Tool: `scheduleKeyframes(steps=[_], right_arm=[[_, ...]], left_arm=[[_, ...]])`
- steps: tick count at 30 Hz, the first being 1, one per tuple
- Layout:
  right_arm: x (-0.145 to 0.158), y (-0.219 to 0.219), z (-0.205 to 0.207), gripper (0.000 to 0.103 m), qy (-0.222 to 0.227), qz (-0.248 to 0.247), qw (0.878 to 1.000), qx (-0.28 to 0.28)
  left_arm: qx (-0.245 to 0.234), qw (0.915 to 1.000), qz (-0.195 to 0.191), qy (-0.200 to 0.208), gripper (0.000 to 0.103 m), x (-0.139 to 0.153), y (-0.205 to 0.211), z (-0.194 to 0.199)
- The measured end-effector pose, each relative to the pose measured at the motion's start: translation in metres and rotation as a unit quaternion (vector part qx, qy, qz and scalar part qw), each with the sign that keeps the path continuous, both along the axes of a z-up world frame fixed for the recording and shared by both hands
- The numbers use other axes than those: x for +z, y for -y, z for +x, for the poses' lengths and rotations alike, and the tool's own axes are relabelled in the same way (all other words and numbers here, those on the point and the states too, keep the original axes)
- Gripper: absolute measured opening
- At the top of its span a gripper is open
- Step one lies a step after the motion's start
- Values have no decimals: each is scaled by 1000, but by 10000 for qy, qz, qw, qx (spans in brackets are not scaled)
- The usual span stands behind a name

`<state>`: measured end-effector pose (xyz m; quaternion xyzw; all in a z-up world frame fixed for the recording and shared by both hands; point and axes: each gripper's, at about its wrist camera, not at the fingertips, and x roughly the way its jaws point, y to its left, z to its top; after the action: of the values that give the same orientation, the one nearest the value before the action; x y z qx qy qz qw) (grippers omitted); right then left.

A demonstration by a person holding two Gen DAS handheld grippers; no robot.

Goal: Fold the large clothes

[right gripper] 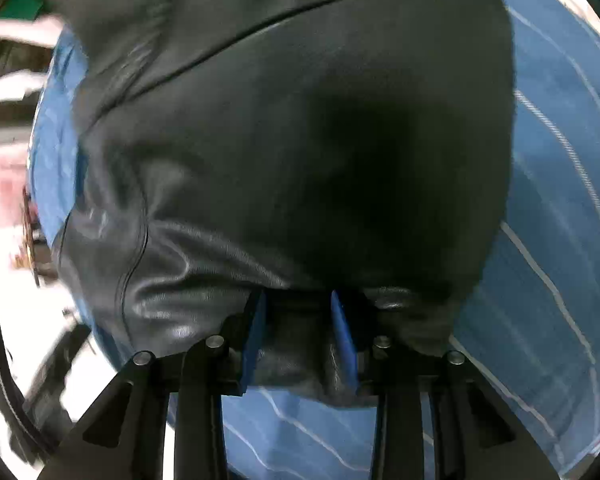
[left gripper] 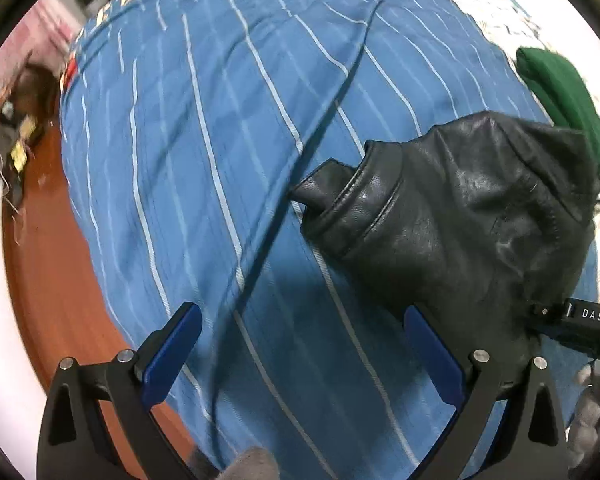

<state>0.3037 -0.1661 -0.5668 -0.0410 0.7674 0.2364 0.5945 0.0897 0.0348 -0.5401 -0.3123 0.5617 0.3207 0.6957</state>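
A black leather jacket [left gripper: 460, 208] lies bunched on a blue striped bedsheet [left gripper: 204, 128], at the right of the left wrist view. My left gripper [left gripper: 300, 328] is open and empty above the sheet, its right finger [left gripper: 428, 344] beside the jacket's near edge. In the right wrist view the jacket [right gripper: 300, 128] fills most of the frame. My right gripper [right gripper: 298, 300] is shut on the jacket's near edge, with leather bunched between its blue pads. The right gripper's body [left gripper: 580, 320] shows at the right edge of the left wrist view.
A green cloth item [left gripper: 560, 92] lies behind the jacket on a white patterned cover [left gripper: 500, 4]. The bed's left edge drops to a red-brown wooden floor [left gripper: 56, 264], with clutter [left gripper: 16, 140] at the far left.
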Motion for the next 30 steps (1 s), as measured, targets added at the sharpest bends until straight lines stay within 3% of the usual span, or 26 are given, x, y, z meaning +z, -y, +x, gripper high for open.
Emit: scheduleKeyframes(steps=[2,4,6,8,10,11,13,15,19,20,26,28,30], right_arm=[[0,1,9,37,-315,112,9994,-51],[9,13,15,48,-593,505,9968,-187],[28,33,21,73,-800,1239,9879,-472],[47,62,27,83,-662,1731,9794,-807],[55,97,36,83,-342,1847,9762,-1083],[50,109,40,83,-293,1889,9746,-1166],[22,132,52,83,-408,2102,9668,-1396],[-14,138,58,83,-738,2444,9550,-1509],[-64,131,62,85,-1233,3353,9194,-1645],[-81,96,53,85,-1209,3547,9129,-1618],[-82,53,52,85,-997,3607,9149,-1513],[-75,46,51,77,-908,3600,9158,-1530],[-67,50,52,61,-949,3740,9081,-1629]], left_arm=[[189,9991,-256,291,103,-2,-2,-1],[449,9946,-703,616,103,-12,-4,-2],[713,9872,-1108,893,103,-26,-8,3],[935,9793,-1394,1127,103,-40,-11,9],[1127,9721,-1543,1358,103,-54,-16,17],[1179,9713,-1507,1416,97,-57,-18,20],[1253,9706,-1318,1576,63,-56,-23,24],[1220,9684,-1271,1764,39,-51,-29,27],[973,9713,-1189,1818,33,-47,-28,33],[931,9716,-1187,1821,32,-47,-29,33],[822,9721,-1113,1891,29,-43,-45,31],[789,9725,-1077,1910,27,-39,-51,30],[730,9717,-1095,1962,24,-32,-60,30]])
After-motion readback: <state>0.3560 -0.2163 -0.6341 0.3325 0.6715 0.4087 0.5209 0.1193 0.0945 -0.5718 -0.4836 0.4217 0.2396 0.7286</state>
